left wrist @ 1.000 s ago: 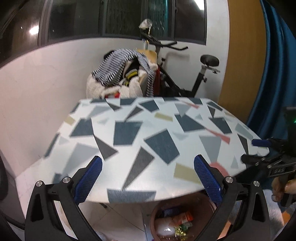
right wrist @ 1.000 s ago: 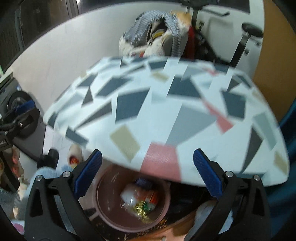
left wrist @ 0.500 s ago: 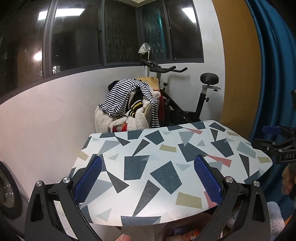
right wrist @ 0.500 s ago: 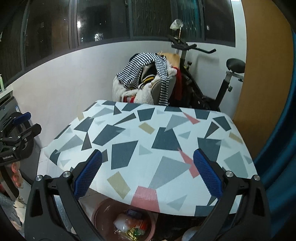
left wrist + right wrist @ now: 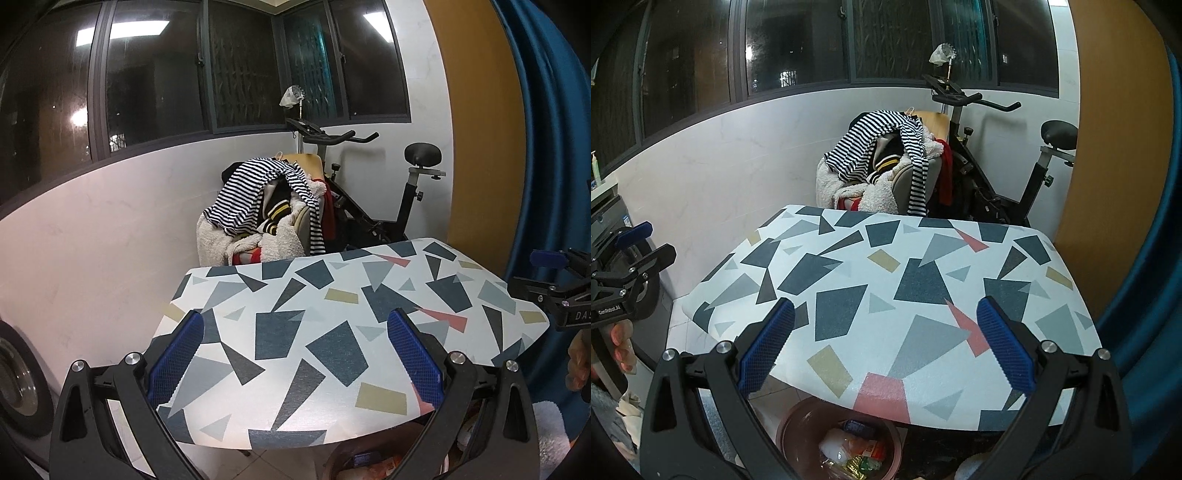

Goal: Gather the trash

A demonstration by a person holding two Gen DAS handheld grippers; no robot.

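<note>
At the bottom of both wrist views the tongs are spread wide and grasp nothing: the left gripper (image 5: pixel 295 354) and the right gripper (image 5: pixel 886 349) each show their blue pads well apart with only tabletop between them. Compared with a second ago, both have been lifted and tipped upward; then they looked down over the near edge of the table, and now the views take in the whole patterned table (image 5: pixel 849 295) and the room beyond. That rise has pushed the task's thing to the lower margin: the pink bin (image 5: pixel 792 430) sits on the floor under the table's near edge, at the bottom centre of the right view, with trash (image 5: pixel 857 454) of wrappers and packets lying inside it; in the left view only a sliver of the bin (image 5: pixel 332 459) shows at the bottom edge. The tabletop itself carries no loose item in either view. Judging from that, the collecting looks finished or close to it, and the raised, released tongs suggest a pull-back and not a fresh reach. Farther back, mid-frame, a chair piled with a striped shirt (image 5: pixel 879 140) and other clothes stands against the white wall, with an exercise bike (image 5: pixel 1008 155) to its right and dark windows (image 5: pixel 798 40) across the top.
</note>
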